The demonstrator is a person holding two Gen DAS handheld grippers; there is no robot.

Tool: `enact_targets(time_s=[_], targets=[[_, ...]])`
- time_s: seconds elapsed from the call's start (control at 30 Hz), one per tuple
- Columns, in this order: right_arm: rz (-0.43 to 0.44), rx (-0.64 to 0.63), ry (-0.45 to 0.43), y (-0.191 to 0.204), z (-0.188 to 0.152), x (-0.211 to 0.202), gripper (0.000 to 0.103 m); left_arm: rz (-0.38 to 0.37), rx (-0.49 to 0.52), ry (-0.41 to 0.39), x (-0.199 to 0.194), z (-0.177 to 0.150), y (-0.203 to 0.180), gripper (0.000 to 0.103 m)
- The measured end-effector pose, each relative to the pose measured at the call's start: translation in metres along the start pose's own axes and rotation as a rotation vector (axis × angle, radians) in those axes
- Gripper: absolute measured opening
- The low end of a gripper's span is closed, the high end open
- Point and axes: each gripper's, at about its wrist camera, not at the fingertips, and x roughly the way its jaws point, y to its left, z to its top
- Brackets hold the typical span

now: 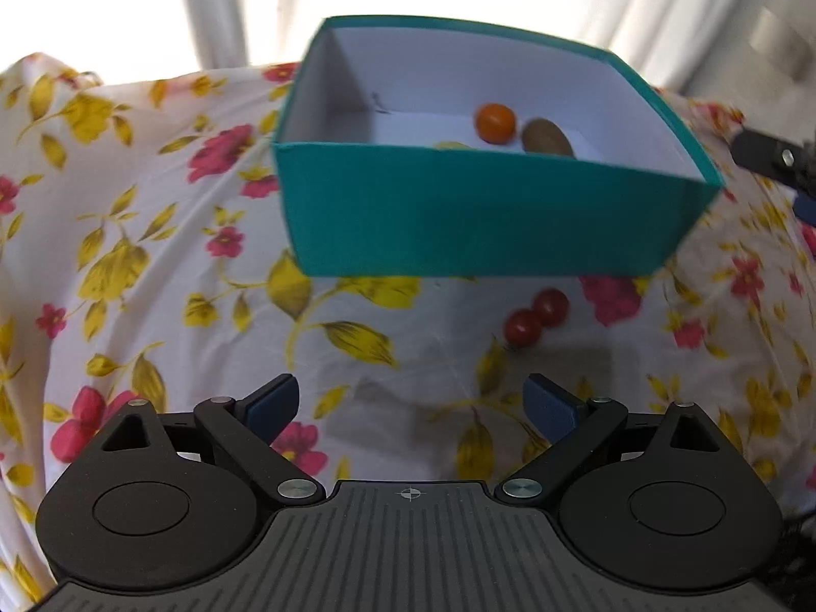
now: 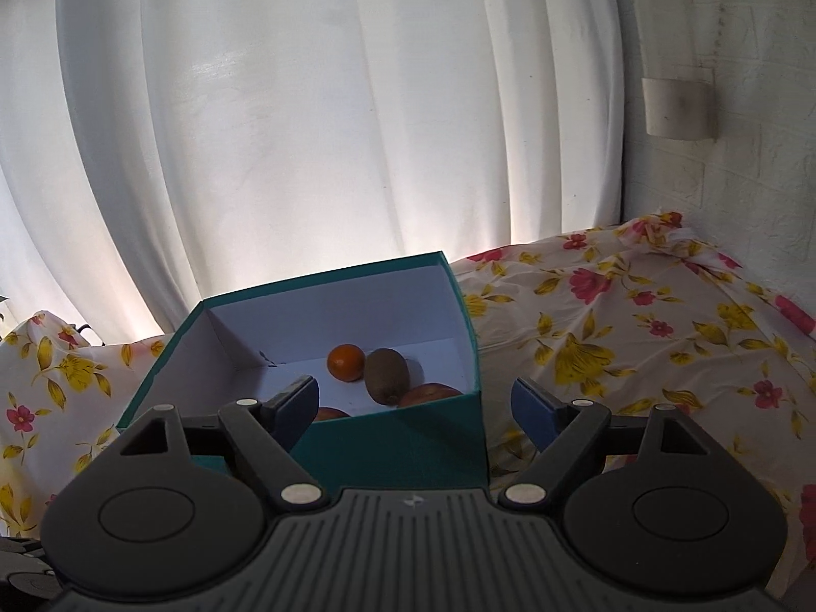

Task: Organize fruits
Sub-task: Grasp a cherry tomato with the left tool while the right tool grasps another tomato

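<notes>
A teal box (image 1: 479, 214) with a white inside stands on the flowered cloth. It holds an orange fruit (image 1: 494, 123) and a brown kiwi (image 1: 546, 137). Two small red fruits (image 1: 536, 316) lie on the cloth in front of the box. My left gripper (image 1: 412, 403) is open and empty, a little short of the red fruits. In the right wrist view the box (image 2: 403, 438) shows the orange fruit (image 2: 346, 361), the kiwi (image 2: 387, 375) and two red fruits (image 2: 429, 394) near its front wall. My right gripper (image 2: 415, 408) is open and empty, just before the box's front wall.
The flowered cloth (image 1: 153, 255) covers a soft, wrinkled surface. White curtains (image 2: 306, 127) hang behind it and a wall (image 2: 739, 102) is at the right. Part of the other gripper (image 1: 775, 158) shows at the right edge of the left wrist view.
</notes>
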Motion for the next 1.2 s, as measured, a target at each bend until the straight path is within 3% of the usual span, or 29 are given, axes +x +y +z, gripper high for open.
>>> enact_targets(time_s=[0.17, 0.3, 0.47, 0.57, 0.73, 0.8, 0.93, 1.03, 1.2], targets=[[-0.014, 0.005, 0.001, -0.005, -0.003, -0.004, 0.084, -0.032, 0.044, 0.018, 0.003, -0.001, -0.008, 0.098], [-0.02, 0.013, 0.001, -0.008, -0.006, -0.008, 0.084, -0.085, 0.003, -0.02, 0.002, 0.002, -0.003, 0.098], [-0.026, 0.04, 0.007, -0.016, -0.011, -0.012, 0.084, -0.129, 0.064, -0.046, 0.005, 0.006, -0.015, 0.098], [-0.036, 0.056, 0.011, -0.023, -0.015, -0.015, 0.084, -0.114, 0.122, -0.067, 0.013, 0.007, -0.026, 0.098], [-0.052, 0.085, 0.031, -0.034, -0.022, -0.018, 0.084, -0.078, 0.198, -0.185, 0.028, 0.003, -0.037, 0.097], [-0.054, 0.094, 0.038, -0.036, -0.025, -0.019, 0.084, -0.047, 0.233, -0.188, 0.039, 0.003, -0.041, 0.088], [-0.056, 0.098, 0.054, -0.037, -0.031, -0.02, 0.084, -0.021, 0.291, -0.161, 0.054, 0.003, -0.05, 0.082], [-0.07, 0.097, 0.065, -0.038, -0.036, -0.018, 0.084, -0.034, 0.326, -0.177, 0.058, 0.0, -0.053, 0.082], [-0.076, 0.108, 0.089, -0.037, -0.044, -0.014, 0.084, -0.061, 0.381, -0.2, 0.06, -0.009, -0.058, 0.071]])
